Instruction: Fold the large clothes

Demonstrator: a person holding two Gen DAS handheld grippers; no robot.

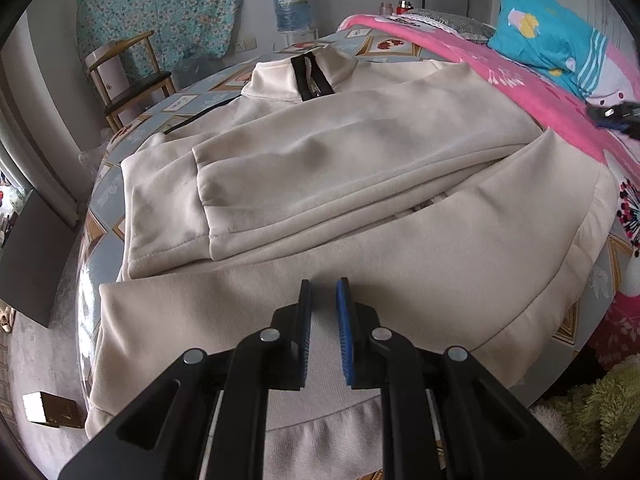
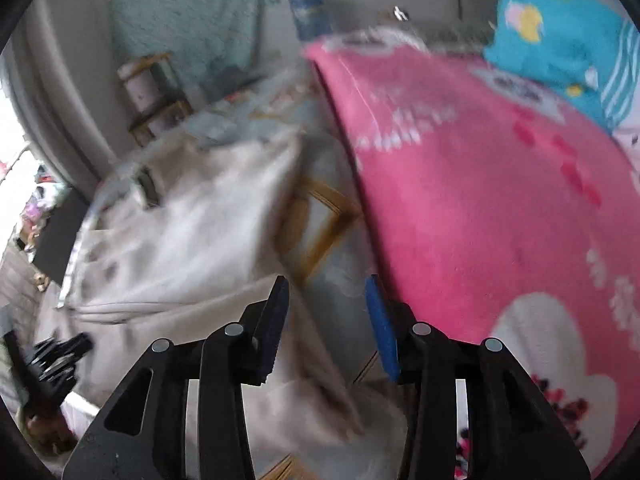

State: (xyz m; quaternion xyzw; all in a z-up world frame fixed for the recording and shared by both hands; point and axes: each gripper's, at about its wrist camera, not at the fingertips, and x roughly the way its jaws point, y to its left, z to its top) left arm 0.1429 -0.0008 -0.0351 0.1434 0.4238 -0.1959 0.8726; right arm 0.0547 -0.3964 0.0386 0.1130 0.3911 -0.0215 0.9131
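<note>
Left gripper [image 1: 324, 292]: jaws narrow, small gap, nothing clamped between pads; hovering over near hem of cream jacket [image 1: 360, 184]. Ahead of tips: folded sleeve [image 1: 280, 184] laid across jacket body; farther ahead, collar with black zipper strip [image 1: 310, 78]. Jacket spread flat on patterned bed sheet [image 1: 192, 100]. Right of tips: pink blanket [image 1: 540, 96], blue pillow [image 1: 552, 40] beyond. Far left: wooden chair [image 1: 128, 80].

Right gripper [image 2: 326, 292]: jaws partly apart, empty, view blurred. Left of tips: cream jacket edge; right: pink blanket.
</note>
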